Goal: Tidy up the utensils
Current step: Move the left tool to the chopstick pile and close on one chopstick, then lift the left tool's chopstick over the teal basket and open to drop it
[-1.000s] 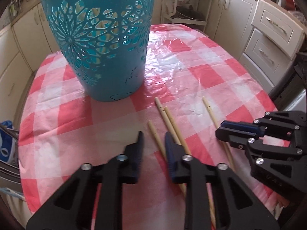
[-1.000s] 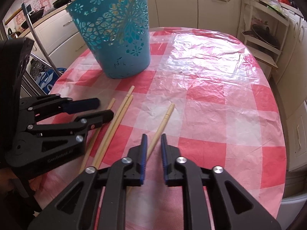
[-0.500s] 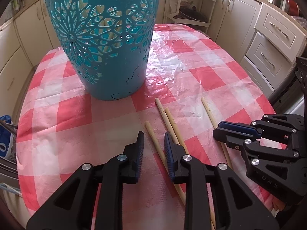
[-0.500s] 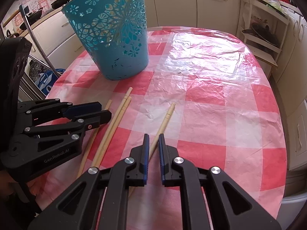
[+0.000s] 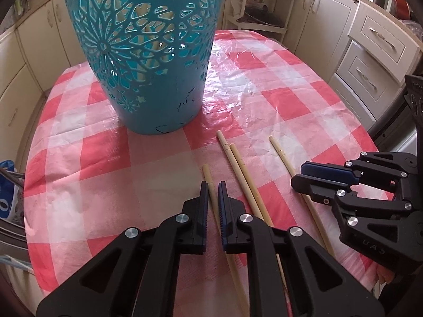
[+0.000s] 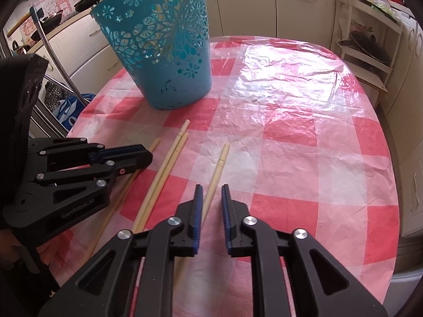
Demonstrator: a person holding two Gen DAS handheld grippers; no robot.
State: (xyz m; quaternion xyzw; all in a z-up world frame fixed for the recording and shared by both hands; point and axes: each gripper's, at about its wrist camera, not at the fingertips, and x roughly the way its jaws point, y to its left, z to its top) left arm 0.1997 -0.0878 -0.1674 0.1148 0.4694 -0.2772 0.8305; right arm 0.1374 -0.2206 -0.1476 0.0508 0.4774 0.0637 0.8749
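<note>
Several wooden chopsticks lie on the red-checked tablecloth in front of a teal cut-out basket (image 5: 148,52), which also shows in the right wrist view (image 6: 169,52). My left gripper (image 5: 213,187) has closed around the leftmost chopstick (image 5: 207,175), the stick between its jaws. A pair of chopsticks (image 5: 238,169) lies just to its right. My right gripper (image 6: 212,191) is open, straddling the rightmost chopstick (image 6: 220,161), which also shows in the left wrist view (image 5: 281,155). Each gripper shows in the other's view, the right one (image 5: 312,177) and the left one (image 6: 142,155).
The oval table (image 6: 330,132) drops off at its right and near edges. Cream kitchen cabinets (image 5: 375,47) and a shelf rack (image 6: 367,50) surround it. A blue bag (image 6: 68,108) stands left of the table.
My left gripper moved forward and its jaws closed onto the leftmost chopstick. My right gripper advanced along the rightmost chopstick and opened slightly wider.
</note>
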